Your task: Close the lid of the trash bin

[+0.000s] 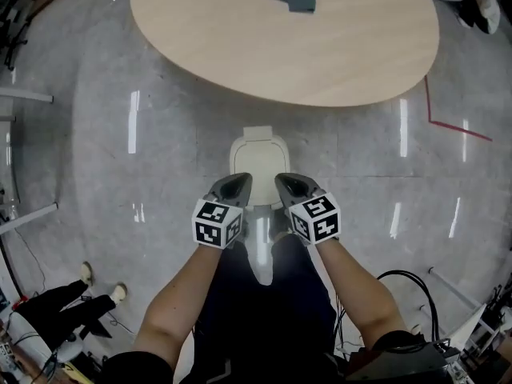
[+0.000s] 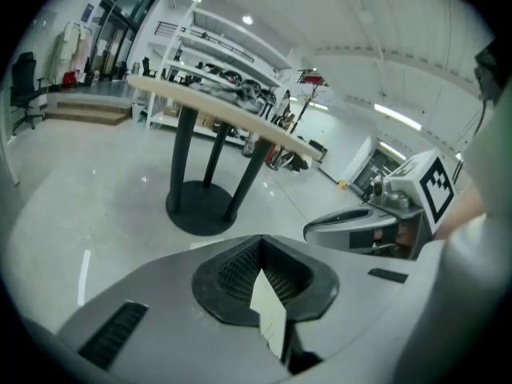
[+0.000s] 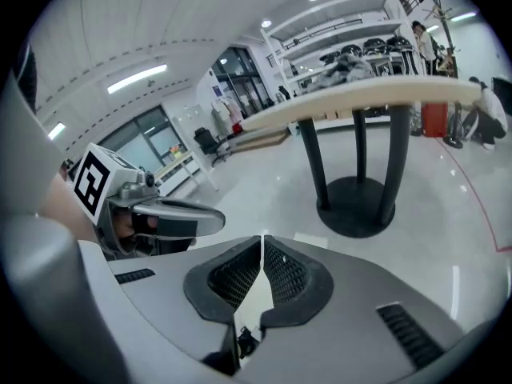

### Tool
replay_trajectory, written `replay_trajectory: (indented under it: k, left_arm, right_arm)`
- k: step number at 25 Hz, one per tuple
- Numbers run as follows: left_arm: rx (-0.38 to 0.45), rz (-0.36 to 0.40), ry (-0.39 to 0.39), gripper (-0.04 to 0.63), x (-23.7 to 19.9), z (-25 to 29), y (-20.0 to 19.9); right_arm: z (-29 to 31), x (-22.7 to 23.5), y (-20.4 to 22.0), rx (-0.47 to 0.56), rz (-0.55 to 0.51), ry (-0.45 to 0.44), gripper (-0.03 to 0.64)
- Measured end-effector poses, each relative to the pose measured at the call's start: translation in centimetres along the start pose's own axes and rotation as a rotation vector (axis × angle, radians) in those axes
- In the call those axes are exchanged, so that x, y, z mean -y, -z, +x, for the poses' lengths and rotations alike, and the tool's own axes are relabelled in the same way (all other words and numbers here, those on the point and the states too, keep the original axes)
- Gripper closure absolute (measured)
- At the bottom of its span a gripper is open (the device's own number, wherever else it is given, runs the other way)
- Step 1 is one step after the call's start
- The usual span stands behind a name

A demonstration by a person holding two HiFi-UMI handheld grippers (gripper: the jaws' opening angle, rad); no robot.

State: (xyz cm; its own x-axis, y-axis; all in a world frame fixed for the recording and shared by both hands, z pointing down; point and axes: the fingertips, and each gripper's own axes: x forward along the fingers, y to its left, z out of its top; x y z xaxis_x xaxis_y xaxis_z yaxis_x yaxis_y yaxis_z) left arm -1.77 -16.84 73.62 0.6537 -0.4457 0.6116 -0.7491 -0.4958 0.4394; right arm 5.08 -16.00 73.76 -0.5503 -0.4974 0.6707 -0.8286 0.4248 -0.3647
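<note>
- Forearms (image 1: 180,294) of the person rise from 6 o'clock to two grey hand-held grippers, each capped with a black-and-white marker cube (image 1: 218,222).
- Left gripper (image 1: 236,184): fingers pressed together at the tips, with nothing between them.
- Right gripper (image 1: 292,184), at 3 o'clock of the left: fingers likewise pressed together, empty.
- Cream plastic trash bin (image 1: 258,166) with rounded corners: stands on the polished grey floor (image 1: 120,134) at 12 o'clock of both grippers, just beyond their tips and untouched.
- Pale slab (image 1: 258,132) at the bin's 12 o'clock edge: probably the lid, raised on its hinge, though the steep head view does not settle this.
- Oval light-wood tabletop (image 1: 336,46): farther out at 12 o'clock, near the bin but not over it.
- Recommended handling: with the fingers together, use one gripper as a blunt pusher. Reach past the lid's free edge, draw it toward 6 o'clock and lower it gently, since a light bin may slide or tip.
</note>
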Motion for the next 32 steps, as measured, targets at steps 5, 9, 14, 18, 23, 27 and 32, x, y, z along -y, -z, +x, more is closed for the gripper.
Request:
replay_trajectory:
  k: [5,9,14,18,23,27,32]
  left_arm:
    - [0.128,0.053,0.03,0.595,3.5,-6.0,-8.8]
    - [0.255,0.134,0.149,0.595,6.2,-9.4,-17.6]
    - [0.374,0.216,0.131,0.595,9.4,-15.5,-24.5]
    - [0.448,0.259,0.106,0.595,11.1,-19.5,-27.9]
    - [0.55,0.305,0.102,0.595,12.6,-23.7,-31.0]
    - [0.605,0.296,0.07,0.595,13.5,-26.4,-32.1]
    - [0.645,0.296,0.047,0.595,15.1,-27.3,-32.0]
  right_arm:
    - [-6.6,-2.0,-9.4,0.161,-0.013,-0.017,0.606]
    - [-10.8,-2.5,-18.4,0.313,-0.079,-0.022,0.606]
    - [-16.8,-4.9,-23.8,0.376,-0.141,0.015,0.606]
    - [-21.1,-7.3,-28.0,0.478,-0.168,-0.006,0.606]
    - [-24.7,-9.7,-31.5,0.579,-0.233,-0.023,0.606]
    - [-27.2,-11.3,-32.9,0.634,-0.257,-0.037,0.606]
    - [-29.0,-11.4,-33.0,0.648,-0.288,-0.035,0.606]
